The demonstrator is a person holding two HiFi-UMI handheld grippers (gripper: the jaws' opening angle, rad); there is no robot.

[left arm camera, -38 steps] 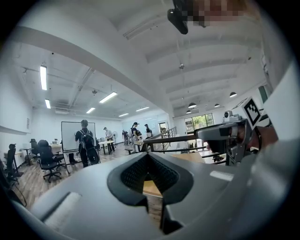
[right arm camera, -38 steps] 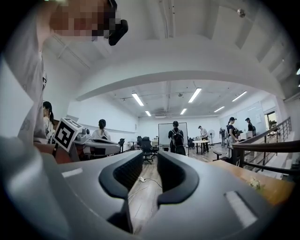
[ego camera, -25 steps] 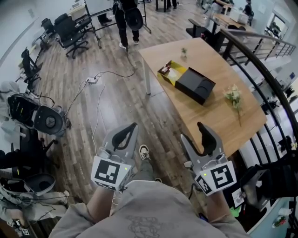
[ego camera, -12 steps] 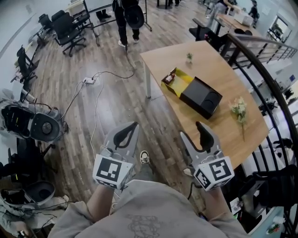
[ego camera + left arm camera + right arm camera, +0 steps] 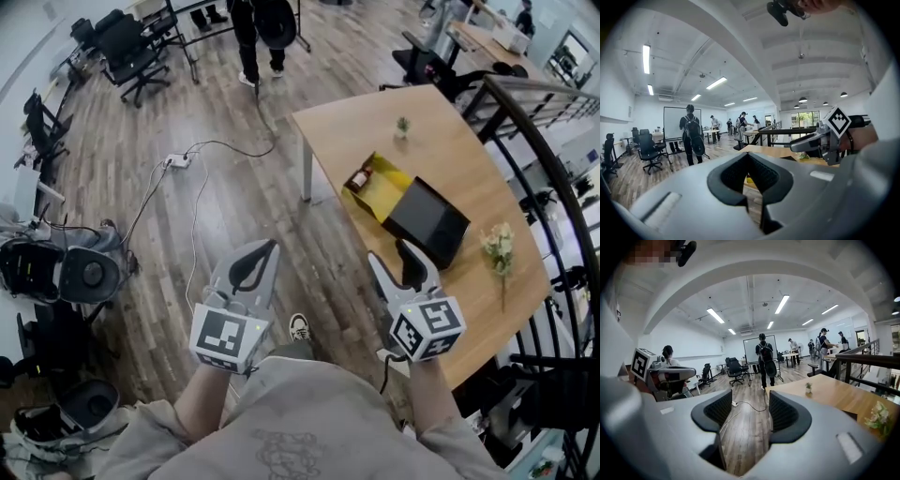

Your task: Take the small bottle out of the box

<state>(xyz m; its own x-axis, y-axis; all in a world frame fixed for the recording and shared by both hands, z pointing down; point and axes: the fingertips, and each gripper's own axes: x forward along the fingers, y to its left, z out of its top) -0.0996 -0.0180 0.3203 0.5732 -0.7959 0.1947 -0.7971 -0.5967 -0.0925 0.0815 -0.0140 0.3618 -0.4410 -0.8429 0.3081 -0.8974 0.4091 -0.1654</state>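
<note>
An open box with a yellow lining (image 5: 382, 190) lies on the wooden table (image 5: 375, 131) at the upper right of the head view. A small brown bottle (image 5: 360, 177) lies inside it, and the black lid (image 5: 428, 223) sits beside it. Both grippers are held over the floor, short of the table. My left gripper (image 5: 258, 251) is shut with nothing in it; a bit of the yellow box (image 5: 749, 179) shows behind its pads. My right gripper (image 5: 405, 251) is open and empty, and floor shows between its pads (image 5: 785, 416).
On the table stand a small potted plant (image 5: 402, 125) and a sprig of white flowers (image 5: 497, 248). A dark railing (image 5: 553, 169) runs behind it. A power strip with cable (image 5: 175, 161) lies on the floor. Office chairs (image 5: 122, 47) and a standing person (image 5: 258, 28) are farther off.
The table and box have come nearer and slid down the head view. Both grippers keep the same pose and jaw state.
</note>
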